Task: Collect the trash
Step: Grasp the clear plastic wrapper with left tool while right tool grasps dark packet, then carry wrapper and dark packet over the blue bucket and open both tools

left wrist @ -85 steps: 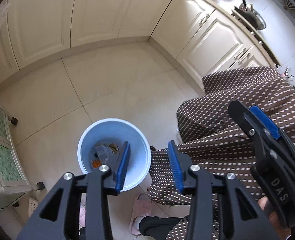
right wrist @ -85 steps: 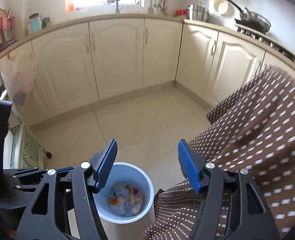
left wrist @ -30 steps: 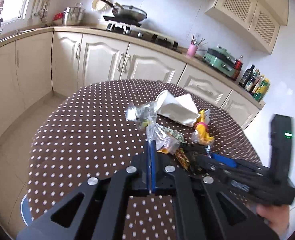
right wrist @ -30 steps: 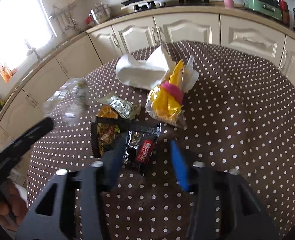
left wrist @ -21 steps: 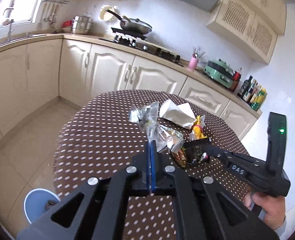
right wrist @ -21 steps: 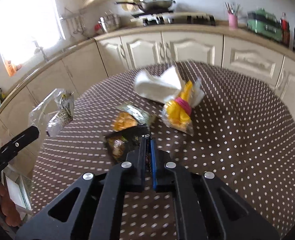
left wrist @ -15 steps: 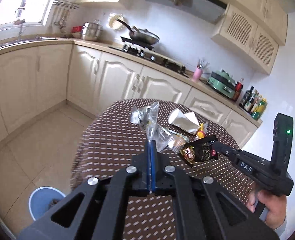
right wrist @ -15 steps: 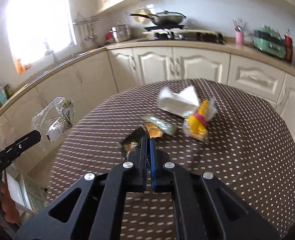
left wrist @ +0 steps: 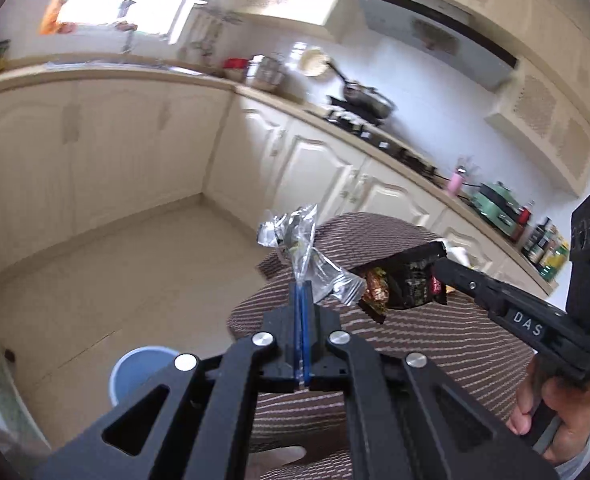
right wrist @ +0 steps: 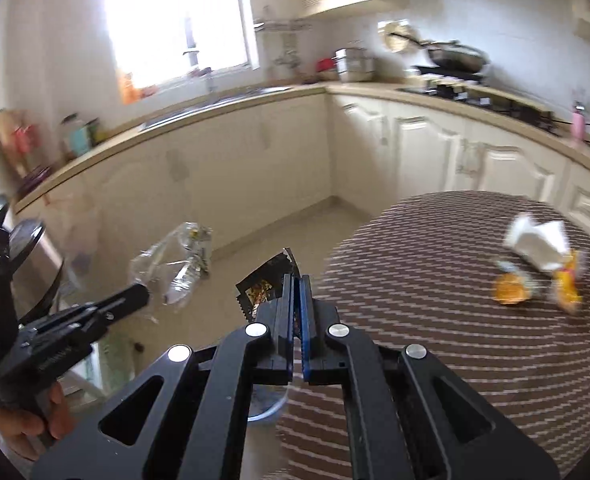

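Left gripper (left wrist: 301, 300): black frame, blue pads pressed together on a crumpled clear plastic wrapper with silver edges (left wrist: 301, 248). The wrapper stands up from the pad tips, held in the air above the cream tiled floor (left wrist: 115, 272), off the near edge of the table.

Right gripper (right wrist: 297, 300): black frame, blue pads clamped on a black snack packet with red and gold print (right wrist: 263, 284). The packet juts out to the left of the pads, also in the air, just off the table's left edge. From the left wrist view the same packet (left wrist: 403, 280) hangs from the right gripper's tip, close beside the clear wrapper; whether the two touch cannot be told.

Round table with brown white-dotted cloth (right wrist: 435, 320): blurred by motion. Near its far right edge lie a crumpled white paper napkin (right wrist: 535, 242), a small orange wrapper (right wrist: 509, 290) and a yellow-and-clear plastic bag (right wrist: 567, 280), bunched close together.

Round light-blue plastic bin (left wrist: 135, 368): on the floor, near the table's edge, below and left of the left gripper. Its contents are hidden.

Cream kitchen cabinets (left wrist: 95, 160): along the walls behind. A dark frying pan (left wrist: 369, 98) sits on the hob.
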{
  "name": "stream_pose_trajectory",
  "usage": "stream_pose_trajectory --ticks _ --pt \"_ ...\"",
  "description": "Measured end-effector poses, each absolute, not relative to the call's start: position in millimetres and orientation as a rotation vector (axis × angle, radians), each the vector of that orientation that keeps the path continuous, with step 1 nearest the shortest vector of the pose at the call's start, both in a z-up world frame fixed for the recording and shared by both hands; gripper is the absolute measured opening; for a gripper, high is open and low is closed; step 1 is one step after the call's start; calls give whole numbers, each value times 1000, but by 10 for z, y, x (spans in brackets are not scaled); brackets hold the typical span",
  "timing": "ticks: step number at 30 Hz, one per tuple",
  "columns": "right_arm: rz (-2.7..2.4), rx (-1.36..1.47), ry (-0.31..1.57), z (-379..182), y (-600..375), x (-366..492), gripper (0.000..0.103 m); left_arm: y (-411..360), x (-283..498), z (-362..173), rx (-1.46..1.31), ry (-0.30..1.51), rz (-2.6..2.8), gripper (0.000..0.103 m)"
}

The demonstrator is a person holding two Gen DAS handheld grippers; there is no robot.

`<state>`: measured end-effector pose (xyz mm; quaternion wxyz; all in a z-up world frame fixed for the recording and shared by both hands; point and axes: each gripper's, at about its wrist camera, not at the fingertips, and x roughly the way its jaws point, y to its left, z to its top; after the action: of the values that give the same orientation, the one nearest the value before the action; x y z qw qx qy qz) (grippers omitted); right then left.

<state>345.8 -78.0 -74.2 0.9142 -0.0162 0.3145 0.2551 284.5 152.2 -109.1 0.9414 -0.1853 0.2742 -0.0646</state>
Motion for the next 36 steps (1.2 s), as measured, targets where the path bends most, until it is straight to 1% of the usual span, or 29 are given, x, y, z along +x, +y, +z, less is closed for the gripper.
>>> stream_pose_trajectory --ticks 6,10,18,23,24,25,26,27,28,36 --pt "618 -92 734 -1181 -27 3554 2 2110 2805 -1605 -437 642 -33 1" --pt "640 -133 814 -1616 350 3692 2 2380 2884 -1992 -470 713 12 1" --pt "608 -182 934 -2342 634 4005 2 2711 3253 -2926 -556 892 68 1" --pt "589 -189 974 -2606 644 4149 2 2691 3458 -3257 -582 950 46 2" --pt "585 -192 976 -2640 645 4164 2 2692 3500 -3296 -583 955 46 6" --pt "582 -196 979 -2671 659 4173 2 2664 3554 -3304 -584 962 45 20" --pt "579 -194 985 -2703 662 4193 2 2652 3607 -3303 -587 966 51 30" --pt "577 -195 989 -2730 663 4207 2 2663 3608 -3310 -587 958 69 42" --pt "576 -196 991 -2749 678 4214 2 2642 3619 -3293 -585 951 79 44" --pt "583 -204 1016 -2837 708 4240 2 2624 3560 -3254 -601 951 73 44"
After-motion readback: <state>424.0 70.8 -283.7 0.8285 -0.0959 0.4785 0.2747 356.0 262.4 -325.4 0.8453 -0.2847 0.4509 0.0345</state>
